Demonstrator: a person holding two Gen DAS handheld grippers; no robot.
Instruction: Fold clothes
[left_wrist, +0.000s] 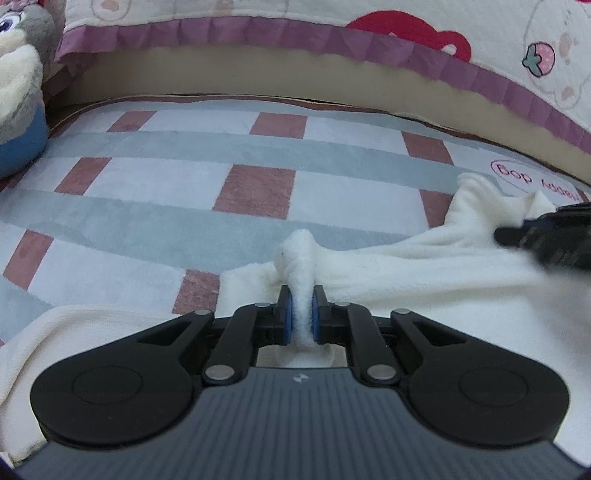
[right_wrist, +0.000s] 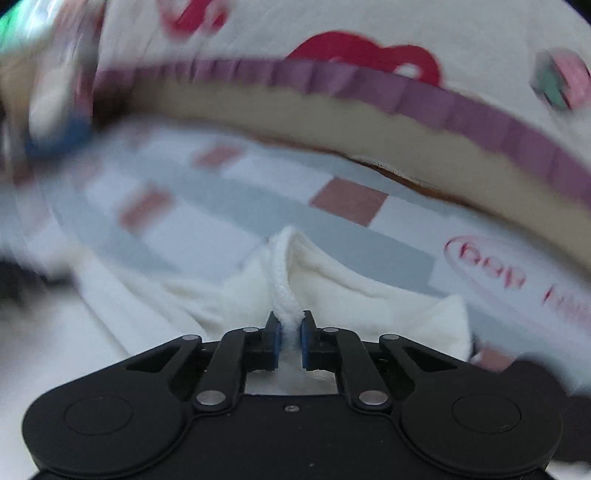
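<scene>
Left gripper pinching white fleece garment, right gripper pinching its edge at 3 o'clock, checkered blanket beneath

left wrist: low, close, facing bed edge | right wrist: same, blurred | shared: checked mat
</scene>
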